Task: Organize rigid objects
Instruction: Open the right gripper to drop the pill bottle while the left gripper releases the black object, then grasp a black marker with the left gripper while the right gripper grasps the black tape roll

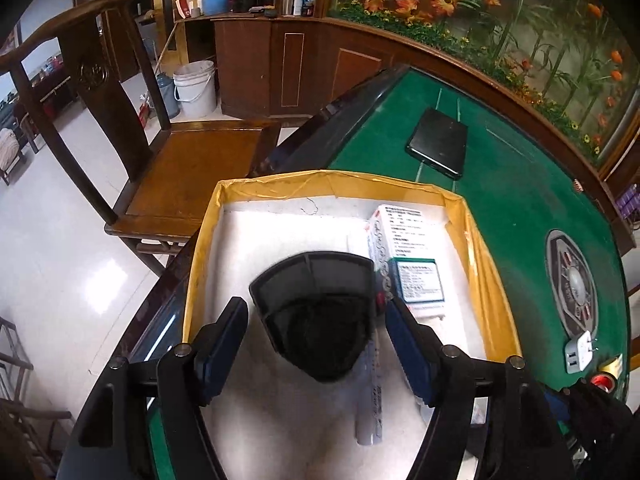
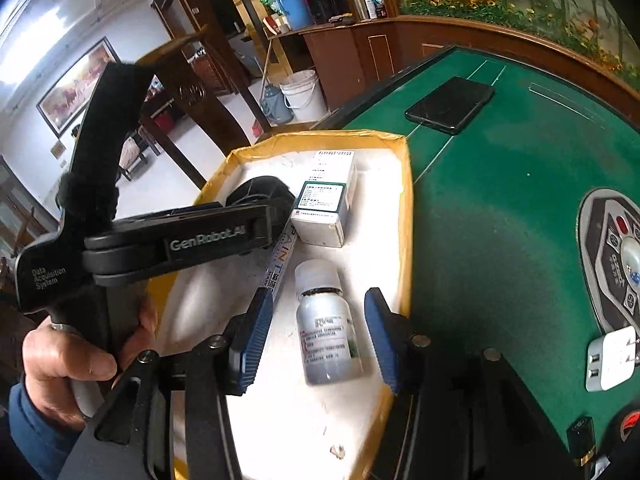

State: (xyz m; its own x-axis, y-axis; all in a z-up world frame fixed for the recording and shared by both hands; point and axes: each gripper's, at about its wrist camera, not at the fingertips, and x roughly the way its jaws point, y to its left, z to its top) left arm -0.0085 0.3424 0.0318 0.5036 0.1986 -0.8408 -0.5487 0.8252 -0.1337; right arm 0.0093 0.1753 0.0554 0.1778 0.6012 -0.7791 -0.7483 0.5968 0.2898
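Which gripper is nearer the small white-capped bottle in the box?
Right. The right gripper straddles the bottle with open fingers; the left gripper sits farther back, around the black fan-shaped piece.

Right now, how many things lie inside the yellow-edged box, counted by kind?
Cartons: 2, a white one and a green-labelled one
Bottle: 1
Marker: 1
Black fan-shaped piece: 1
Total: 5

Black handheld grippers, blue ribbed finger pads

Left gripper (image 2: 276, 216) reads "GenRobot.AI" and "Data Acquisition System"; right gripper (image 2: 318, 336) shows silver screws; bare hand (image 2: 76, 356), blue sleeve.
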